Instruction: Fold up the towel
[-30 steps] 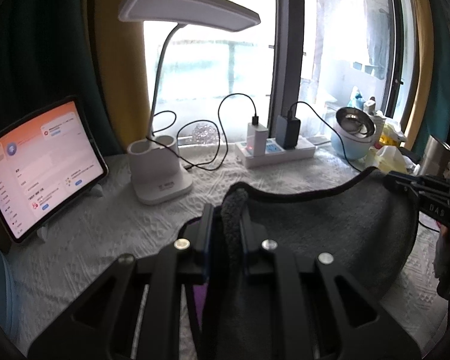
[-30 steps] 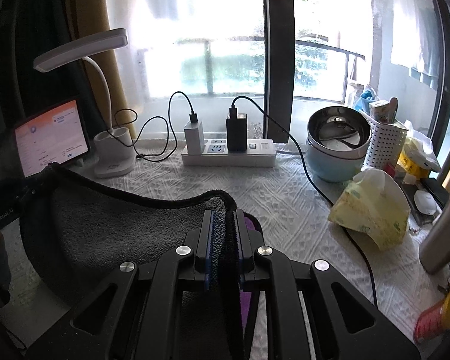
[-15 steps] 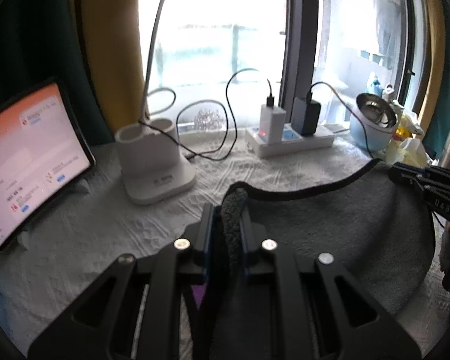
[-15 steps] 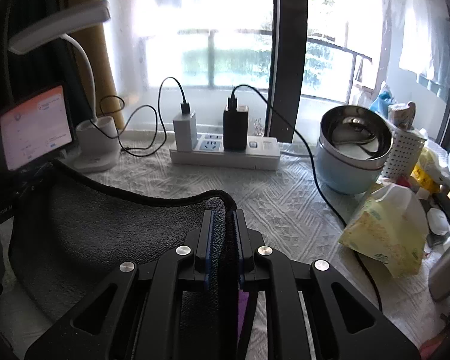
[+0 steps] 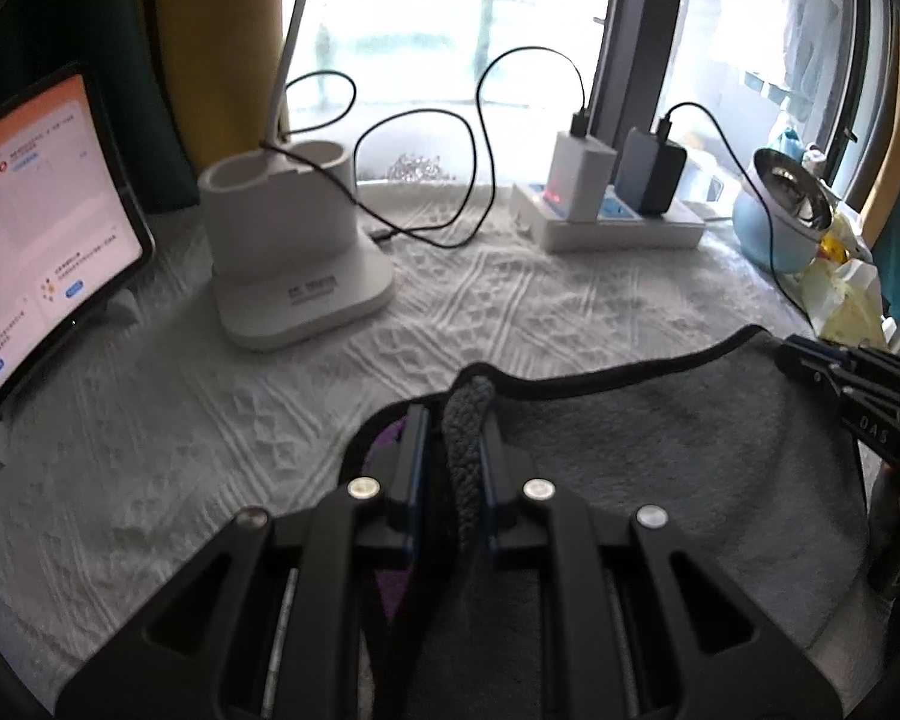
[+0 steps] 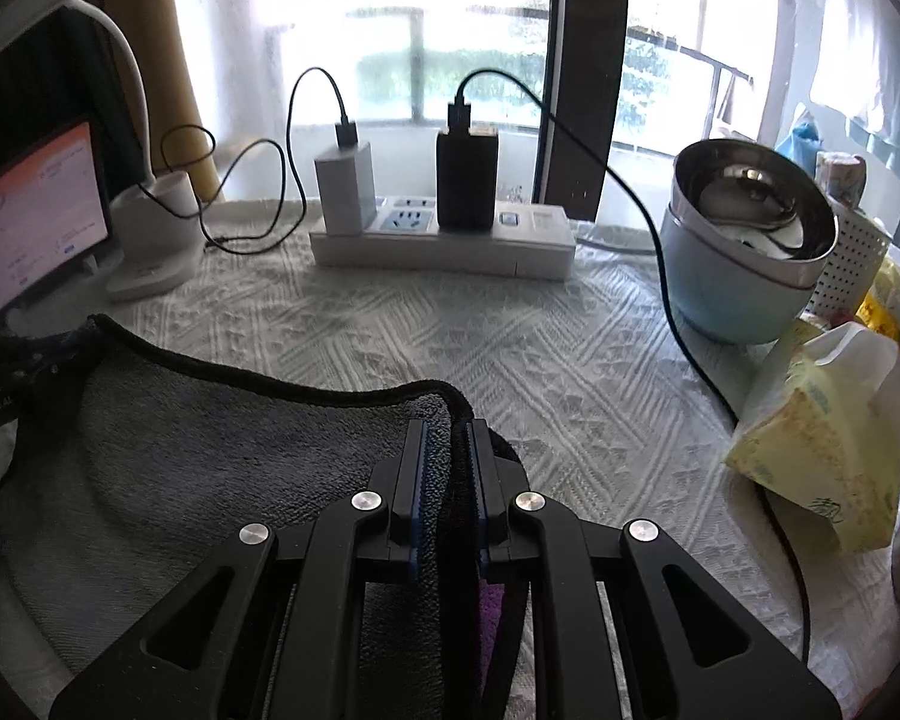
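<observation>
Grey towel (image 5: 660, 438) with a dark bound edge is held up by two corners and sags between them over the white textured tablecloth (image 5: 168, 420); I see its lower part reach down toward the cloth, but I cannot tell whether it touches. A purple patch shows under it near each corner.

My left gripper (image 5: 453, 444) is pinched on the towel's left corner, blue-padded fingers (image 5: 415, 450) pressed against a rolled bunch of fabric. My right gripper (image 6: 448, 468) is clamped the same way on the opposite corner, pads tight on the cloth. In the left wrist view the right gripper sits at the far right edge, with the towel's hem strung across to it.

Beyond the towel, on the tablecloth: white desk-lamp base (image 5: 294, 252) to the left, a lit tablet (image 5: 36, 222) propped just beside it. Toward the window, a white power strip (image 6: 444, 240) carries a white charger (image 6: 343, 186) and a black charger (image 6: 467, 180), both with black cables looping off. To the right, a pale blue pot with a steel bowl (image 6: 750, 240) in it, a white perforated basket (image 6: 852, 264) touching behind it, and a yellow tissue pack (image 6: 822, 450) nearer me.
</observation>
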A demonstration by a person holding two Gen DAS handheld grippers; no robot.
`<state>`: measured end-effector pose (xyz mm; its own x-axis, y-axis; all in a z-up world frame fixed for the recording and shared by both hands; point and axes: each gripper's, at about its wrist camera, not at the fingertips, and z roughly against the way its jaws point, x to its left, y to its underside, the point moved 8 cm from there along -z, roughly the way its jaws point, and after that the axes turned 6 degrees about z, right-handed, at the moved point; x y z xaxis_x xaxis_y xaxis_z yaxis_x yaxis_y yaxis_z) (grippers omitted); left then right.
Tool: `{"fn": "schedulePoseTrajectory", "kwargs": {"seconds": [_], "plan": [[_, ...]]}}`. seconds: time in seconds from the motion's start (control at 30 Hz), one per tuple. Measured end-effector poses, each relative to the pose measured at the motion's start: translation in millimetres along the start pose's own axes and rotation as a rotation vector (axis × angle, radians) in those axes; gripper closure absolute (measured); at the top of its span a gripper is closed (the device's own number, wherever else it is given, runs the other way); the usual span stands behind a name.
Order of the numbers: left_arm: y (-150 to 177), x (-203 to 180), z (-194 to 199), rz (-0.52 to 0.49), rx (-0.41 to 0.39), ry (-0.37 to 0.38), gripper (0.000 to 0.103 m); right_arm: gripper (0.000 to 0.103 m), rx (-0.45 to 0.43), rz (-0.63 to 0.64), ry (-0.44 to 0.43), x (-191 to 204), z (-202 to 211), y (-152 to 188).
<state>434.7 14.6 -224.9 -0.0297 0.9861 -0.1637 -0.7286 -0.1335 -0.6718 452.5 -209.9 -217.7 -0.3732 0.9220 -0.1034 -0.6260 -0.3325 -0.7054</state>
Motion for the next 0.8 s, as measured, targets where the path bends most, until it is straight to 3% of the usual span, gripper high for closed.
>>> {"fn": "schedulePoseTrajectory", "kwargs": {"seconds": [0.33, 0.47, 0.6, 0.63, 0.7, 0.73, 0.8], "plan": [[4.4, -2.3, -15.0, -0.017, 0.069, -0.016, 0.085, 0.089, 0.091, -0.021, 0.001, -2.4, -17.4, 8.3], [4.1, -3.1, -13.6, -0.004, 0.073, -0.036, 0.083, 0.083, 0.097, -0.026, 0.005, -2.0, -18.5, 9.1], [3.3, -2.8, -7.3, 0.007, 0.076, -0.048, 0.066, 0.080, 0.101, -0.035, 0.007, -4.0, -18.8, 10.1], [3.1, -2.6, -4.6, 0.016, 0.075, -0.045, 0.051, 0.080, 0.101, -0.034, 0.010, -4.2, -18.6, 10.4], [2.3, -3.0, 1.2, 0.030, 0.070, -0.028, 0.031, 0.075, 0.105, -0.034, 0.015, -3.5, -19.0, 10.0], [2.0, -3.6, 5.1, 0.033, 0.062, -0.025, 0.026, 0.073, 0.105, -0.034, 0.017, -3.8, -18.5, 10.3], [2.3, -5.3, 11.8, 0.031, 0.052, -0.024, 0.024, 0.065, 0.111, -0.041, 0.008, -3.3, -18.2, 10.6]]}}
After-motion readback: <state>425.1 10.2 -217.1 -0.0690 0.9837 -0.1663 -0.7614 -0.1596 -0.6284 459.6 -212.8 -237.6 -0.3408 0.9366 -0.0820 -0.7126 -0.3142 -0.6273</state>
